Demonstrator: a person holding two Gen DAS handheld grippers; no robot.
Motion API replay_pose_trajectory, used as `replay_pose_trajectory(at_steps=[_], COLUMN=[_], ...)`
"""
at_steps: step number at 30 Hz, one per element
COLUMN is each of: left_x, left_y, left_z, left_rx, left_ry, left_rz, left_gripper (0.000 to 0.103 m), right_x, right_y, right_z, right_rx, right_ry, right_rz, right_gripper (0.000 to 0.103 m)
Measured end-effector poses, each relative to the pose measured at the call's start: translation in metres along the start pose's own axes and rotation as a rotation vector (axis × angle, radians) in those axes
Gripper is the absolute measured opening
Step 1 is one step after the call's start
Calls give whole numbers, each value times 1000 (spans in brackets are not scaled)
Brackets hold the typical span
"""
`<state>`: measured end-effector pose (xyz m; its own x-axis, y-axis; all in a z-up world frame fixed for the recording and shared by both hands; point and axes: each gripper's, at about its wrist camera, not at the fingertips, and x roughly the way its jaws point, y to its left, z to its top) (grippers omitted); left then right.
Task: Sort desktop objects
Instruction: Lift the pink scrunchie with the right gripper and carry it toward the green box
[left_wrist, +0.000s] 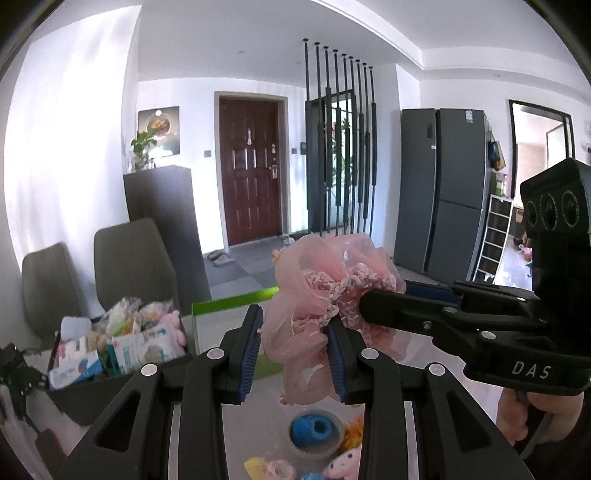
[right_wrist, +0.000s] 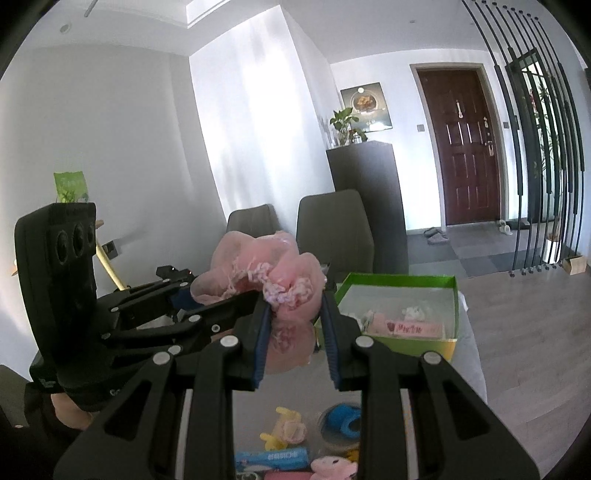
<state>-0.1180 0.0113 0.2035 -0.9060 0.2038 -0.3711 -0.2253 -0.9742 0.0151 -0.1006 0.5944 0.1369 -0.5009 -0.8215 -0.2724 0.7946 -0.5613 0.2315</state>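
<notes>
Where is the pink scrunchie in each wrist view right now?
Left wrist view: pink scrunchie at centre, between this tool's fingers, the right tool gripping it from the right.
Right wrist view: scrunchie at centre, left tool entering from the left.
Shared landmark: brown door.

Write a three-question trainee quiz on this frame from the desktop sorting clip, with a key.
1. True or false: both grippers grip the pink scrunchie.
2. What colour is the open box behind it? A red, B green, C black.
3. Fill in: the blue ring sits in a grey ____ on the table.

Key: 1 true, left gripper and right gripper both pinch it. 2 B. 3 bowl.
</notes>
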Motion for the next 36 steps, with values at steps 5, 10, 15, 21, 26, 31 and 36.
replay_pose_trajectory(at_steps=[5,10,15,21,26,31,36], left_x=[9,18,28,43,54,71,92], left_y=[5,8,13,17,21,25,30], left_z=[13,24,32,41,48,55,62], left_rx=[6,8,11,22,26,28,27], left_ry=[-22,-47,-55,-61,-68,-70,-65], left_rz=[-6,-16,-30,-42,-47,-56,-65], left_gripper=[34,34,34,34,33,33,33], right_x=[3,4,7,15,23,32,44], right_y=[-4,-10,-16,-25,-33,-43,-55], right_z=[11,18,24,30,32,36,41], right_rx=[-1,2,9,16,17,26,37], right_ry=[-26,-51,-71,-84,-89,-97,-100], right_rz=[-9,-16,-23,-32,-40,-46,-54], right_gripper=[27,27,27,27,27,27,27])
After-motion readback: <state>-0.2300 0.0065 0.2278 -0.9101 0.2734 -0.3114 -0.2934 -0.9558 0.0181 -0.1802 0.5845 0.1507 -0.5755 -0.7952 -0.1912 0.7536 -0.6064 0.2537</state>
